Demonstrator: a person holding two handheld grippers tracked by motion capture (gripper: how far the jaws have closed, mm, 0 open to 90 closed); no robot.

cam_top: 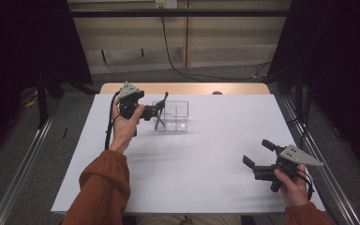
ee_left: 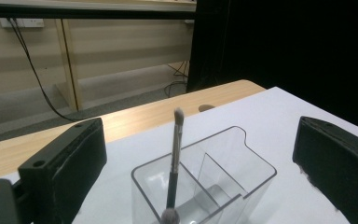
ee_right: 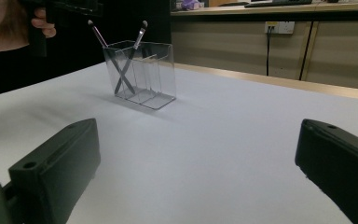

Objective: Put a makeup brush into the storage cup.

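Observation:
A clear plastic organizer [cam_top: 174, 117] with several compartments stands on the white table [cam_top: 192, 164], towards the far left. Two thin makeup brushes [ee_right: 137, 42] [ee_right: 103, 44] lean crossed in its end compartment. My left gripper [cam_top: 161, 110] hovers at the organizer's left end, just above the brushes, open. In the left gripper view a brush [ee_left: 175, 154] stands upright between the wide jaws, and neither pad touches it. Near the table's front right, my right gripper [cam_top: 258, 153] is held low over bare table, open with nothing between its fingers [ee_right: 51, 172].
A strip of wooden tabletop [cam_top: 183, 88] runs along the far edge. Black curtains hang at both sides. A cable [cam_top: 178, 65] trails down the back wall and across the floor. The white surface between the organizer and my right gripper lies bare.

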